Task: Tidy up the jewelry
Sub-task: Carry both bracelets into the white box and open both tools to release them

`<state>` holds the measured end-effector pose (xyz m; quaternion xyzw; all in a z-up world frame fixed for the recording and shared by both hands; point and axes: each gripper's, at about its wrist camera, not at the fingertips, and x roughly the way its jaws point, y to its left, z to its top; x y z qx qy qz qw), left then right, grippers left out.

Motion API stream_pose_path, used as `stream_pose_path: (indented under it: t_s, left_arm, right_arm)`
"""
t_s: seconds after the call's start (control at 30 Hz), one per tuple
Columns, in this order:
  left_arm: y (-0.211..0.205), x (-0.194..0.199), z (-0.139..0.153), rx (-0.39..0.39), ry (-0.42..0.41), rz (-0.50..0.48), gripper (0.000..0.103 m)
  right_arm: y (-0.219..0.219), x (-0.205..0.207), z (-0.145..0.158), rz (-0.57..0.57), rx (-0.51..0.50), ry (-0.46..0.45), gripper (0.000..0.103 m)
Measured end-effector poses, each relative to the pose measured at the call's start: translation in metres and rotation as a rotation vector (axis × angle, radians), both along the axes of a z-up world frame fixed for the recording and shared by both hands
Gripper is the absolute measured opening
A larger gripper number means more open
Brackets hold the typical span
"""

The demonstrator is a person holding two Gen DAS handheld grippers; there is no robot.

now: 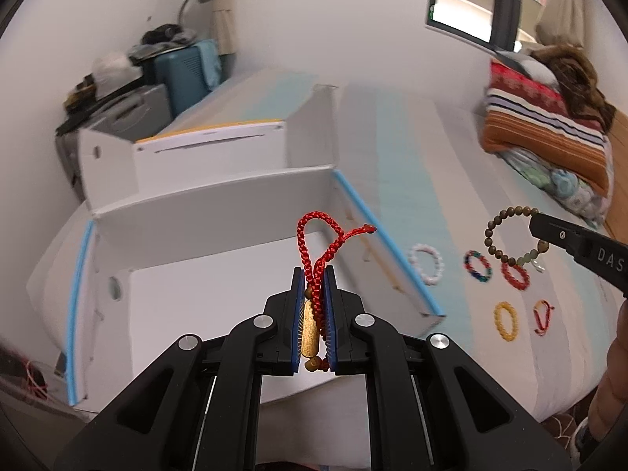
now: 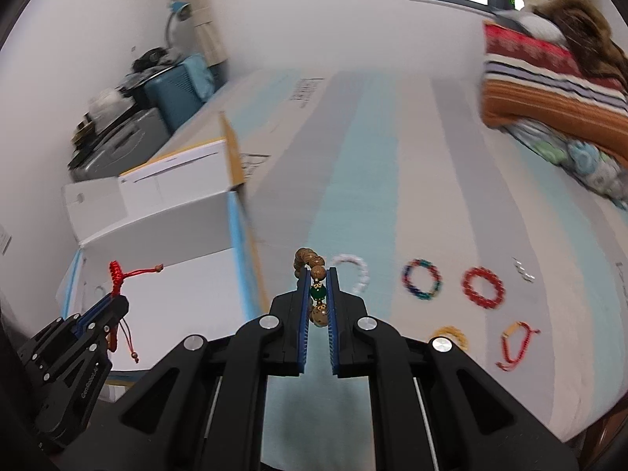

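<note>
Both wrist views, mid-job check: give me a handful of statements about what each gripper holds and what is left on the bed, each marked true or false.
1. The left gripper is shut on the red cord bracelet. True.
2. The right gripper is open and holds nothing. False: it is shut on the brown bead bracelet, with a green bead between its fingers.
3. The red cord bracelet is held above the open white box. True.
4. The white bead bracelet already lies in the box. False: it lies on the striped bedsheet, beside the box.
5. The yellow bead bracelet lies on the bedsheet. True.
</note>
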<state>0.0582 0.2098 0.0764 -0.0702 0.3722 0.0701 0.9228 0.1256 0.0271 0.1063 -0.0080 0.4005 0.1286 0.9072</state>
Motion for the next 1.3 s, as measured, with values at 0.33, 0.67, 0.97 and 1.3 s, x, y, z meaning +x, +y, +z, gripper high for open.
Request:
stream_pose_path:
  t_s: [0.33, 0.67, 0.97, 1.3]
  left_arm:
    - [0.07, -0.019, -0.012, 0.019, 0.027, 0.16, 0.009]
    - [0.114, -0.017, -0.054, -0.014, 0.133, 0.246, 0.009]
    - [0.123, -0.001, -0.09, -0.032, 0.212, 0.248, 0.009]
    - [0.127, -0.003, -0.093, -0.024, 0.2, 0.283, 0.024]
  right_arm:
    - [0.09, -0.002, -0.015, 0.206, 0.064, 0.027, 0.007]
    - [0.146, 0.015, -0.066, 0.252, -0.016, 0.144, 0.007]
    - [0.157, 0.025, -0.109, 0.229, -0.088, 0.226, 0.007]
    - [0.166, 0.02, -0.114, 0.249, -0.107, 0.225, 0.024]
